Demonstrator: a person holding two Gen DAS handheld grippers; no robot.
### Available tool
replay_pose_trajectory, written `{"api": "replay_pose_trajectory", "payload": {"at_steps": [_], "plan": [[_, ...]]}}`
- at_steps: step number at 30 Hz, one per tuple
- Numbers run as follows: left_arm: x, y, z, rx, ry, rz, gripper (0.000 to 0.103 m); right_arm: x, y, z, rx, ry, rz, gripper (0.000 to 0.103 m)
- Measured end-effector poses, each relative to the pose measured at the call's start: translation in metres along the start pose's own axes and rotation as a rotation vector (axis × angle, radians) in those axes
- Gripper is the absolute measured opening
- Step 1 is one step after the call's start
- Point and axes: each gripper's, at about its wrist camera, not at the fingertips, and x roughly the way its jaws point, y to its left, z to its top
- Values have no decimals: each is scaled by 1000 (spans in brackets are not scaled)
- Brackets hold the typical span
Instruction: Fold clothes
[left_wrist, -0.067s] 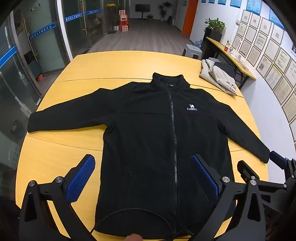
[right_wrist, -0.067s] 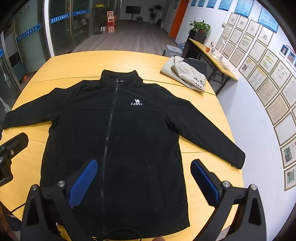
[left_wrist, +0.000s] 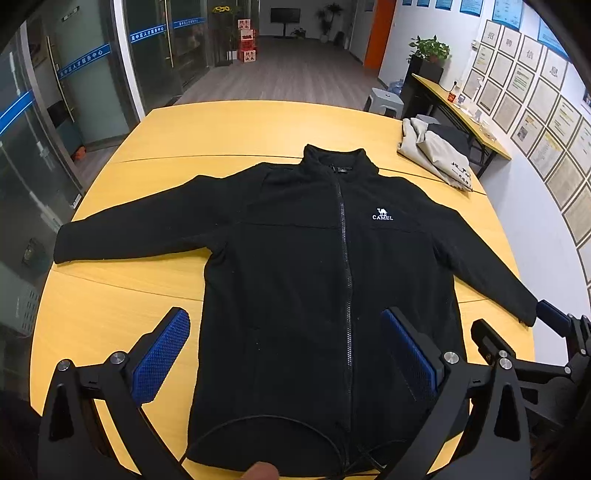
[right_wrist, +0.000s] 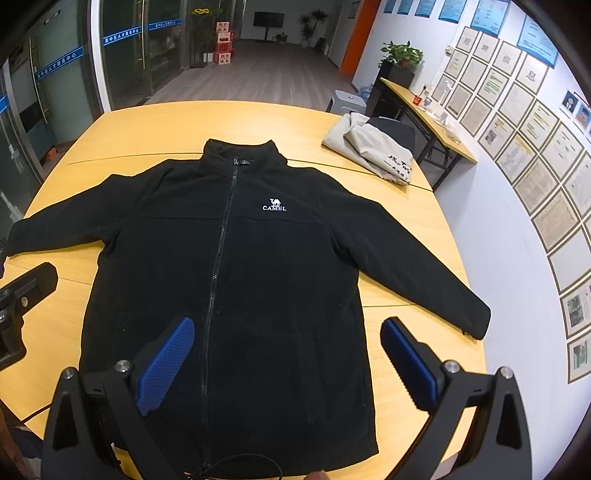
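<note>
Jacket (left_wrist: 295, 280) reads "CAMEL"; left hand-held gripper (left_wrist: 291, 354) and right hand-held gripper (right_wrist: 288, 362) both spread.

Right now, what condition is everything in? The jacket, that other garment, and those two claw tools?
Black jacket: spread flat, front up, zipped shut, sleeves out, unfolded.
Grey garment: loosely bunched at the table's far right edge.
Left gripper: open, holding nothing, above the jacket's hem.
Right gripper: open, holding nothing, above the hem.
</note>
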Motion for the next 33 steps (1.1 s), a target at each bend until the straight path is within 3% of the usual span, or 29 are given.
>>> {"api": "replay_pose_trajectory", "payload": {"at_steps": [14, 33], "plan": [[7, 0, 2, 7, -3, 31, 103, 16, -1, 8, -5, 13, 21, 103], [-3, 19, -7, 11, -22, 30, 103, -8, 25, 3, -45, -9, 1, 103]]}}
